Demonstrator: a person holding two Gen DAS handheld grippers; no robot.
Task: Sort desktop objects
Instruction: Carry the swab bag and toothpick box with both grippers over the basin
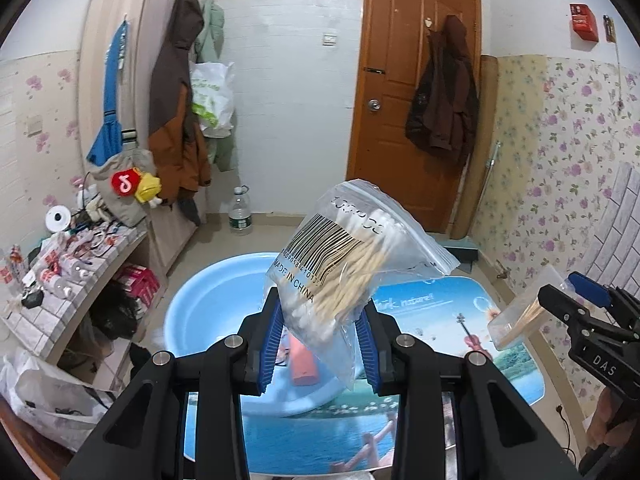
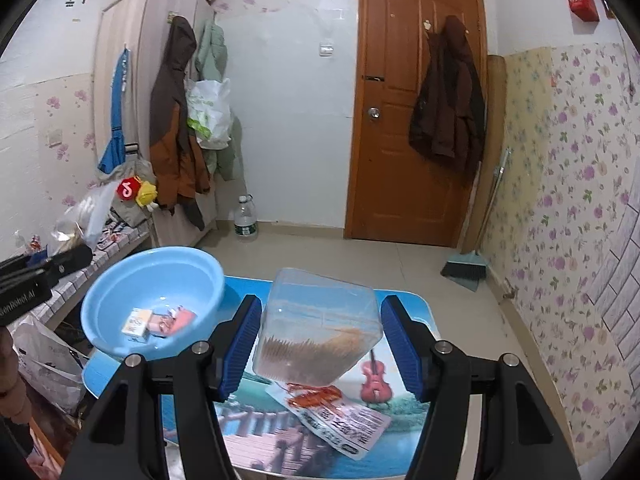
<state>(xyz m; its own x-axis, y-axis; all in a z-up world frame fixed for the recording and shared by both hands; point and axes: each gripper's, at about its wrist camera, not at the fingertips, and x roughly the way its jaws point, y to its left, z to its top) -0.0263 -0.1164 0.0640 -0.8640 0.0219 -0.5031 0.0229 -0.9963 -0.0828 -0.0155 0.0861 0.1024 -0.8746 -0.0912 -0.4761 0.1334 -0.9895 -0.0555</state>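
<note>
Pinching a zip bag of cotton swabs [image 1: 340,276] between its blue pads, the left gripper [image 1: 320,344] fills the lower centre of the left wrist view, the bag standing tilted up above the jaws with its barcode facing the camera. In the right wrist view the right gripper [image 2: 320,344] clamps a clear plastic box of toothpicks [image 2: 318,328], tipped to one side, at lower centre. Beneath both lies a small table [image 2: 404,364] with a printed seascape and violin top; a shiny snack packet [image 2: 336,416] lies flat on it just under the box. Toward the left of that view a light blue basin [image 2: 152,304] sits on the table's far left edge, holding a small carton [image 2: 138,322] and a pink item [image 2: 180,318]. Farther back stands a water bottle [image 2: 245,220] on the floor, then a brown door [image 2: 416,120] with a dark jacket [image 2: 446,92] hung on it.
</note>
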